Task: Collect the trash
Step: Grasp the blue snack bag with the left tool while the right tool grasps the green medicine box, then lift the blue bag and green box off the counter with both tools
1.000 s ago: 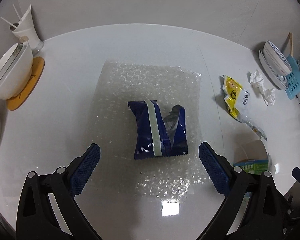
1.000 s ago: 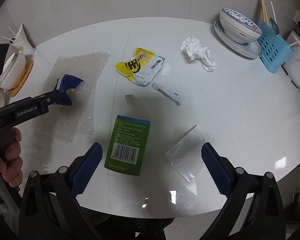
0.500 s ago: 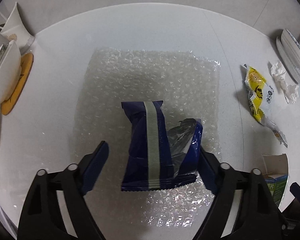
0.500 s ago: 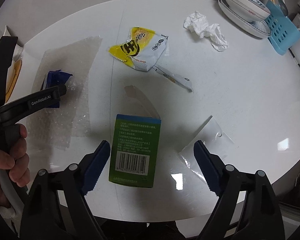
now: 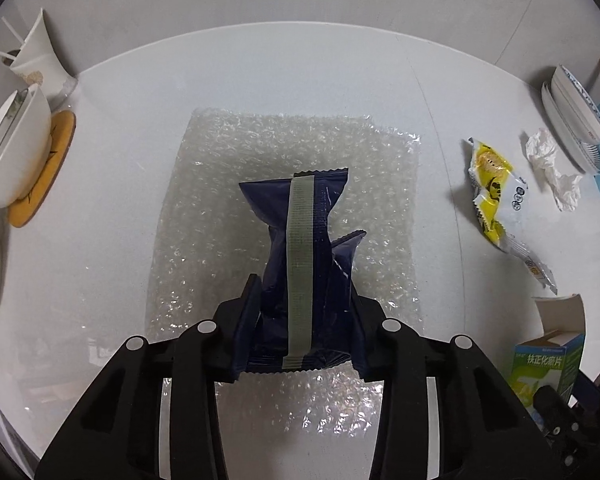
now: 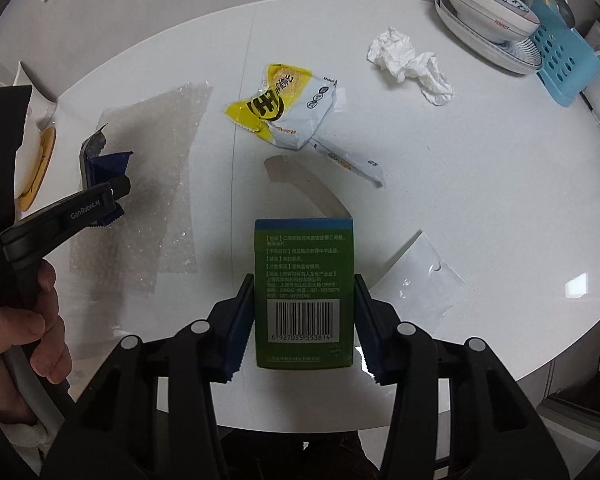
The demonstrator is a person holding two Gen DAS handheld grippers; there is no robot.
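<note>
A dark blue snack wrapper [image 5: 296,216] with a grey strip lies on a sheet of bubble wrap [image 5: 284,148]. My left gripper [image 5: 304,292] is closing on the wrapper's near end, and its pads pinch and crumple the foil. A green box [image 6: 304,248] with a barcode and an open top flap lies near the table's front edge. My right gripper [image 6: 303,284] is closing on it, with a pad against each long side. The right wrist view also shows the left gripper [image 6: 116,196] on the blue wrapper [image 6: 108,164], with a hand on its handle.
On the round white table [image 6: 480,168] lie a yellow and white wrapper [image 6: 284,108], a crumpled tissue [image 6: 408,60] and a clear plastic bag [image 6: 416,276]. Bowls [image 6: 488,12] and a blue rack [image 6: 564,64] stand at the far right. A white bowl [image 5: 16,152] on a yellow coaster stands at the left.
Both grippers have closed from wide open. The left now pinches the blue wrapper, which has bunched up. The right has drawn closer to the green box and its pads now touch its sides.
</note>
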